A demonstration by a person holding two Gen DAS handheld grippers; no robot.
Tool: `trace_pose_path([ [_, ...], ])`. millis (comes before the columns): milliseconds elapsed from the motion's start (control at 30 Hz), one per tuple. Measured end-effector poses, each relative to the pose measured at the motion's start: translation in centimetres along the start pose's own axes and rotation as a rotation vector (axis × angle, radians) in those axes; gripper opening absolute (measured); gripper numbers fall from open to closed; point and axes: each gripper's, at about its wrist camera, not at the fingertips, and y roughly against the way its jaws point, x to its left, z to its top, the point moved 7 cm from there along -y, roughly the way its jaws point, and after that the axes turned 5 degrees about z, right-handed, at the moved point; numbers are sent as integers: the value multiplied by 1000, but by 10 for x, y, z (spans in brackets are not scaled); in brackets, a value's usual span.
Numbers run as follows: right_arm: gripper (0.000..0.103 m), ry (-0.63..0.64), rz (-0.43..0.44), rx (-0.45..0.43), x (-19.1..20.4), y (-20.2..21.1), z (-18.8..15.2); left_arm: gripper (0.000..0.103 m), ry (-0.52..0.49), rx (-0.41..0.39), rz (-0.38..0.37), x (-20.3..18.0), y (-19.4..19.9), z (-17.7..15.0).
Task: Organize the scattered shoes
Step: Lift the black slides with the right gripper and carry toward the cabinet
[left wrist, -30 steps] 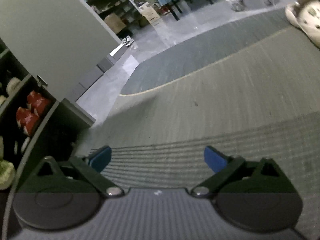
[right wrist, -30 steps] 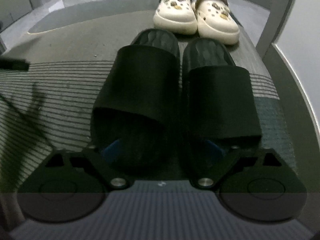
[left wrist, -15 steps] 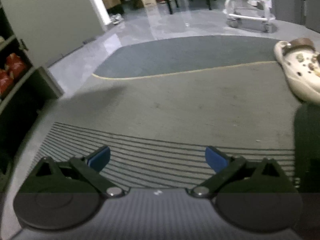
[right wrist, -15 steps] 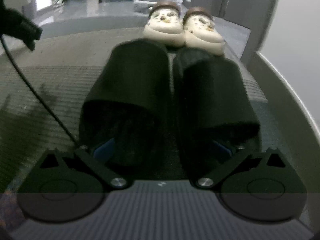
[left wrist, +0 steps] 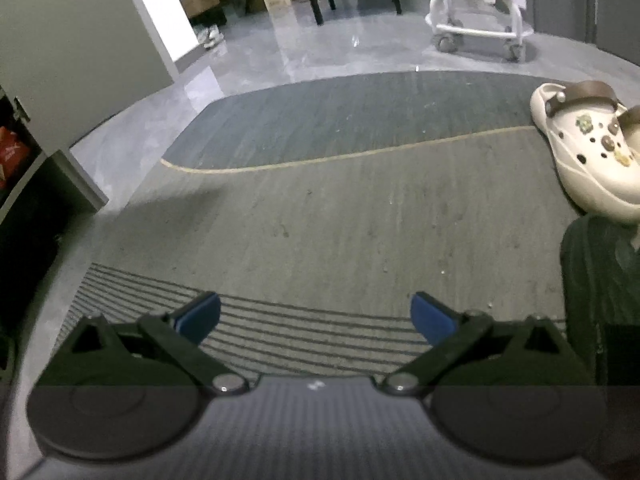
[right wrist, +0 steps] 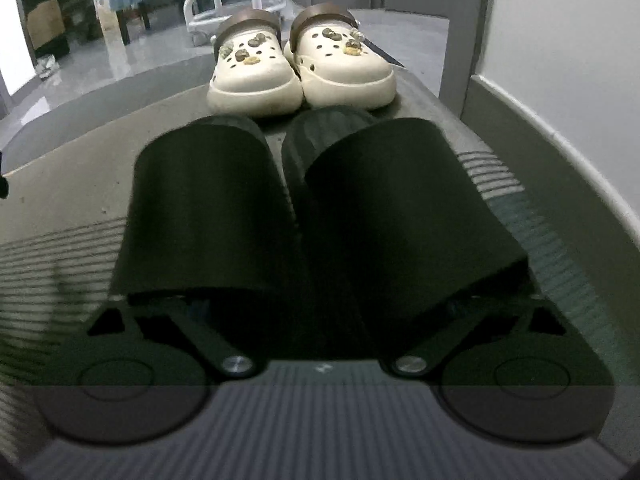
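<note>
A pair of black slides [right wrist: 320, 208] lies side by side on the striped rug [right wrist: 52, 248], filling the right wrist view. My right gripper [right wrist: 320, 300] has one finger under each strap; its pads are hidden and its jaws are closing. The two straps lean together and touch. Beyond the slides stands a pair of cream clogs [right wrist: 300, 68] with brown heel straps. My left gripper [left wrist: 316, 316] hangs open over bare rug with nothing between its blue pads [left wrist: 200, 316]. At the right edge of that view are one clog [left wrist: 588, 152] and a black slide [left wrist: 600, 280].
A white wall with a grey skirting [right wrist: 560, 128] runs along the right of the shoes. An open dark shoe cabinet [left wrist: 24, 184] with red shoes stands at the left. A green-topped wheeled stool [left wrist: 472, 4] and dark chair legs stand on the glossy floor beyond the rug.
The right gripper pushed further under the slides' straps, hiding its blue pads, and the slides drew together. The left gripper swung right and rose, bringing a clog and a slide into view.
</note>
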Motion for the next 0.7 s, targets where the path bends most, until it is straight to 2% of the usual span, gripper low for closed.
trace_pose_path([
  [67, 62, 15, 20, 33, 5, 14, 15, 102, -6, 42, -3, 4, 9, 8],
  [167, 59, 39, 61, 53, 12, 22, 39, 102, -7, 81, -25, 10, 24, 21],
  [300, 57, 96, 123, 67, 28, 26, 84, 102, 35, 144, -9, 29, 41, 32],
  [367, 32, 97, 121, 90, 34, 22, 111, 102, 81, 179, 9, 44, 47, 35],
  [400, 29, 93, 125, 107, 36, 20, 122, 102, 99, 192, 16, 51, 50, 36],
  [567, 26, 80, 131, 203, 40, 20, 160, 102, 180, 258, 70, 91, 65, 48],
  [700, 26, 194, 163, 223, 58, 56, 180, 102, 245, 291, 97, 125, 81, 61],
])
